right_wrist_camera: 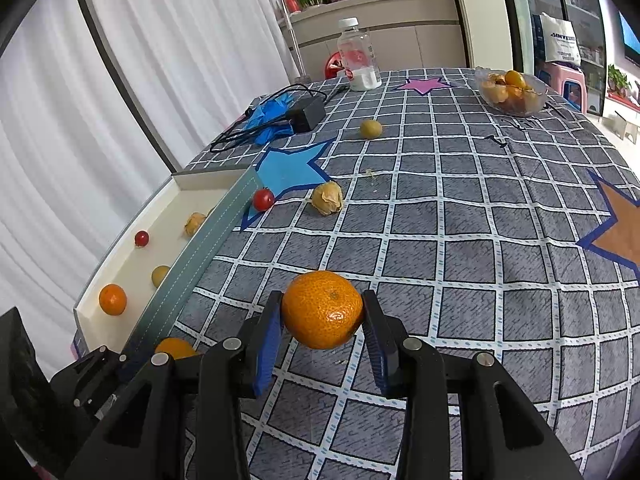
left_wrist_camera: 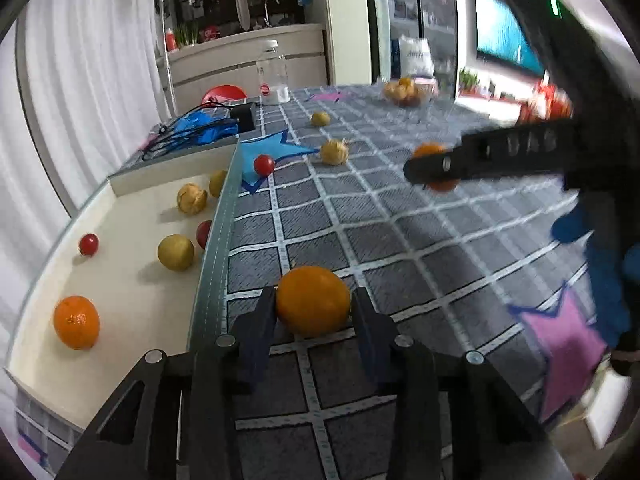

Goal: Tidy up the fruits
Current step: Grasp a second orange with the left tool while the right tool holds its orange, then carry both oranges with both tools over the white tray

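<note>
Tray wall hiding fruit, right claw blurred

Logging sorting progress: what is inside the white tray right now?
In the white tray: one mandarin, two cherry tomatoes, a husked physalis, two yellow-green fruits. Its rim partly hides two of them.

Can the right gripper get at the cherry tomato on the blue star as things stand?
Probably not yet: the right gripper is shut on a mandarin. The way to the cherry tomato looks clear.
</note>
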`<state>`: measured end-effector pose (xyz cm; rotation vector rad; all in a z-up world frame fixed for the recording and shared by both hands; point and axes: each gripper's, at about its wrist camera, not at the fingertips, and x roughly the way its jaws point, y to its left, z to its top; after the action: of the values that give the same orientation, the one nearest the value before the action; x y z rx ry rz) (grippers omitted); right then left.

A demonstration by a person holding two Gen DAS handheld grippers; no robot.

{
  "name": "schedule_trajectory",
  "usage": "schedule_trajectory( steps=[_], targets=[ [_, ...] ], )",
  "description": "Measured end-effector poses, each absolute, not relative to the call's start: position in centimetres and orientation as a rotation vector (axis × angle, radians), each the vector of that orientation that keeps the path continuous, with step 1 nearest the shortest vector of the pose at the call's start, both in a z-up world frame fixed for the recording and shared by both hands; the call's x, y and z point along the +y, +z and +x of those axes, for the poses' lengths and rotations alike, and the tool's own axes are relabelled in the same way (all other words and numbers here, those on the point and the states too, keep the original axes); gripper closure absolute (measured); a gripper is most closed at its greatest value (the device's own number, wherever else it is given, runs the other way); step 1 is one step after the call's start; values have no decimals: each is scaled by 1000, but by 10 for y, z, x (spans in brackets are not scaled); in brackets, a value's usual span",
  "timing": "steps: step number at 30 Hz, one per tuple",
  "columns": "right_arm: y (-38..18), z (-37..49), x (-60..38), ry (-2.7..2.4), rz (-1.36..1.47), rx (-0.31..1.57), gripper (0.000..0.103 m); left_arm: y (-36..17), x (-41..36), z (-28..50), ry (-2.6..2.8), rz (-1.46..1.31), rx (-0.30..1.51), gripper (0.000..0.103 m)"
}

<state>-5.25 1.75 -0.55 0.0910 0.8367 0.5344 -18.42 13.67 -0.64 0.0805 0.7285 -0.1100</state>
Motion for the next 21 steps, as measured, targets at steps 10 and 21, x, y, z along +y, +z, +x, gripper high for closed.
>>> schedule_trajectory(
  steps=[10,21],
  targets=[
    [-1,-57,20,555,99,820,63,9,153,-188,-131,-24,723,62],
    [10,-60,53,602,58,815,63,38,185,-182,11,3,659,62]
  ],
)
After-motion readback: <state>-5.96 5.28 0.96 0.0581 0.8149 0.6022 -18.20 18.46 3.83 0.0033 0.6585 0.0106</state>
